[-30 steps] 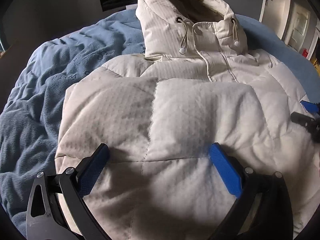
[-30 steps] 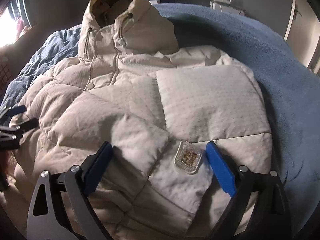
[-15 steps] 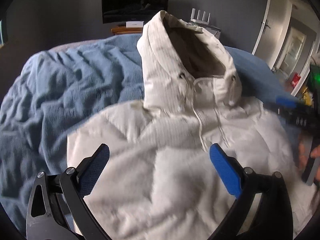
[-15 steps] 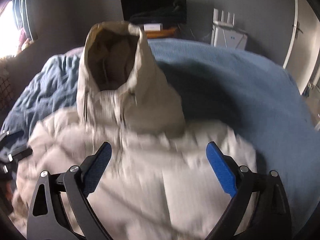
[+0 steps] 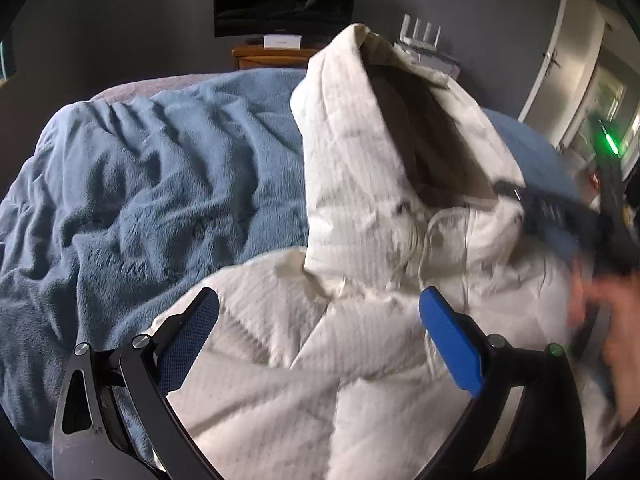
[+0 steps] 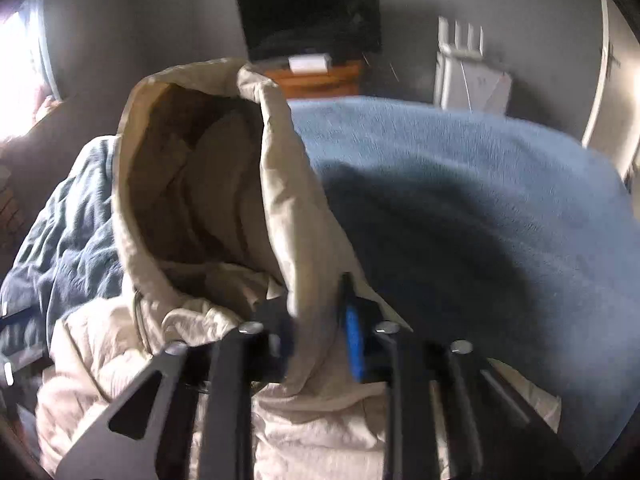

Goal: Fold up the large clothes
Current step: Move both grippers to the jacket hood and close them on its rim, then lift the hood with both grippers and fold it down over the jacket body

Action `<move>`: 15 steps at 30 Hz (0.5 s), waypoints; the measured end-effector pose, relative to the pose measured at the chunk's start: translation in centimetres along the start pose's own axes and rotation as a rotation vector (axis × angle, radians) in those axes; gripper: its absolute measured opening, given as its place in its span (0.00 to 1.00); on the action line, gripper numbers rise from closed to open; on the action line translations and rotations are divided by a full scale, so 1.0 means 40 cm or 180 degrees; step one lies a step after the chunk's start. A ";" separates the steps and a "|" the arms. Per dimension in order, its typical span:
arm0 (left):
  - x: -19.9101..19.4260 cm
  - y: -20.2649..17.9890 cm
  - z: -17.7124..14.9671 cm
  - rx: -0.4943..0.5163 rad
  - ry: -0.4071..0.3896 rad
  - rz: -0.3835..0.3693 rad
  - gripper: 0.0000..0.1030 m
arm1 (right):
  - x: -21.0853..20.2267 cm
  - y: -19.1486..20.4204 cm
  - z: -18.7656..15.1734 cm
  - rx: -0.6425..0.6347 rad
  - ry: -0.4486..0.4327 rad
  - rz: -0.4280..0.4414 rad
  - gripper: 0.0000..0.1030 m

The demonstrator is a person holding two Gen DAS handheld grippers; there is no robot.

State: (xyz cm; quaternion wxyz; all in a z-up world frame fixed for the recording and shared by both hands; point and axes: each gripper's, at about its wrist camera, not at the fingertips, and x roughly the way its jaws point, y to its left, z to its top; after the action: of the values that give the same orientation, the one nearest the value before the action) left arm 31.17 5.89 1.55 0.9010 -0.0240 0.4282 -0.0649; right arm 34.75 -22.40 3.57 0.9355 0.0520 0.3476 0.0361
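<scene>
Your cream quilted hooded puffer jacket (image 5: 360, 320) lies on the bed, on the rumpled blue fleece blanket (image 5: 140, 200), with its hood (image 6: 192, 184) standing upright toward the dark wall. To the left of the jacket the blanket runs bare and wide; on its right side the blanket (image 6: 480, 220) is smoother and open out to the bed's edge near the white door (image 5: 560, 60).

Your left gripper (image 5: 316, 320) hangs over the jacket's shoulder area with its blue-padded fingers (image 5: 448, 340) spread wide and nothing between them. Your right gripper (image 6: 320, 332) is closing, and a fold of the hood's right edge sits pinched between its fingers (image 6: 354, 340).

A second ago both grippers stood wide over the jacket's lower body, the chest badge between the right fingers. Both views now sit further up the jacket, at the hood, and the right fingers have come together on it.
</scene>
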 end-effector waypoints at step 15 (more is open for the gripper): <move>-0.077 -0.077 0.180 0.0007 -0.0730 0.0242 0.62 | -0.205 0.004 -0.309 -0.0339 -0.0539 0.0194 0.10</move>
State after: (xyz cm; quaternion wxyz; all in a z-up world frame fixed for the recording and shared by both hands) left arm 34.53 3.19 8.75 0.9459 -0.0140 0.3229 -0.0281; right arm 20.47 -22.18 -0.41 0.9614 0.0157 0.2631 0.0783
